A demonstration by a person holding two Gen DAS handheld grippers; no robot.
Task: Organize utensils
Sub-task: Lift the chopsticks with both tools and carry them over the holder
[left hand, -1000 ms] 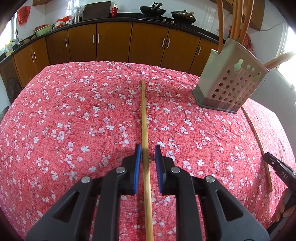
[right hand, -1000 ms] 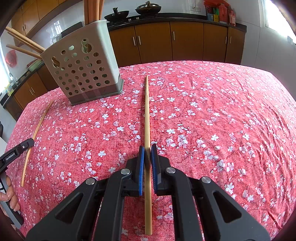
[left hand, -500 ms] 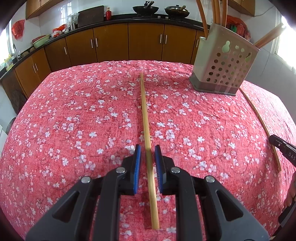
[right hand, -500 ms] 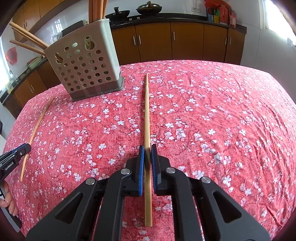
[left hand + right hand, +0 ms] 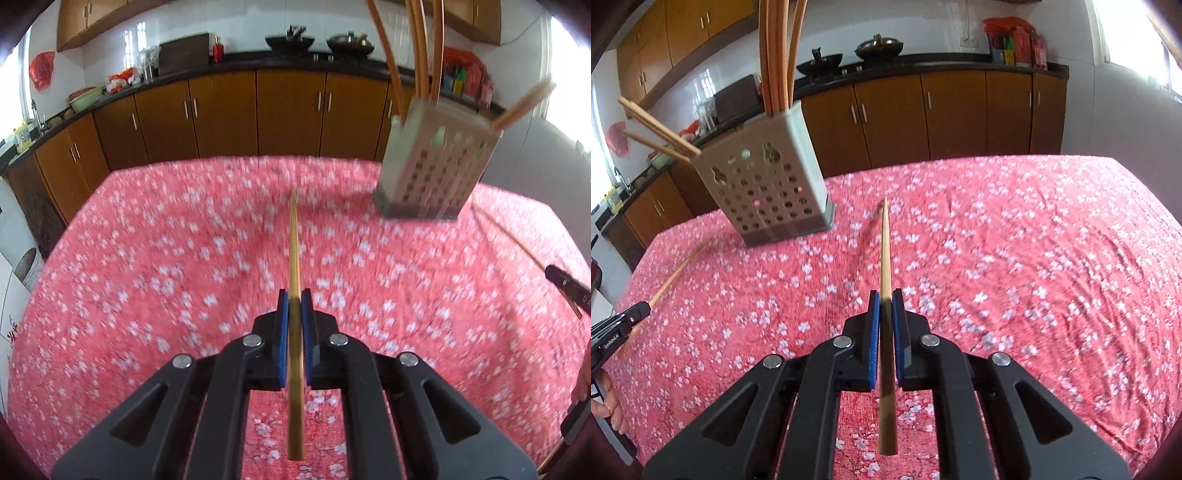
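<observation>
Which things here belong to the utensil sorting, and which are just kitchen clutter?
In the job:
- chopstick clamped in the left tool
- chopstick clamped in the right tool
- perforated holder, with chopsticks already in it

Lying about:
- woks on the stove
- cutting board
- bottles on the counter

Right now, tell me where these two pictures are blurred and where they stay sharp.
Left wrist view: floral tablecloth and perforated utensil holder smeared by motion; left gripper and its chopstick crisp. Right wrist view: milder cloth blur; right gripper sharp.
</observation>
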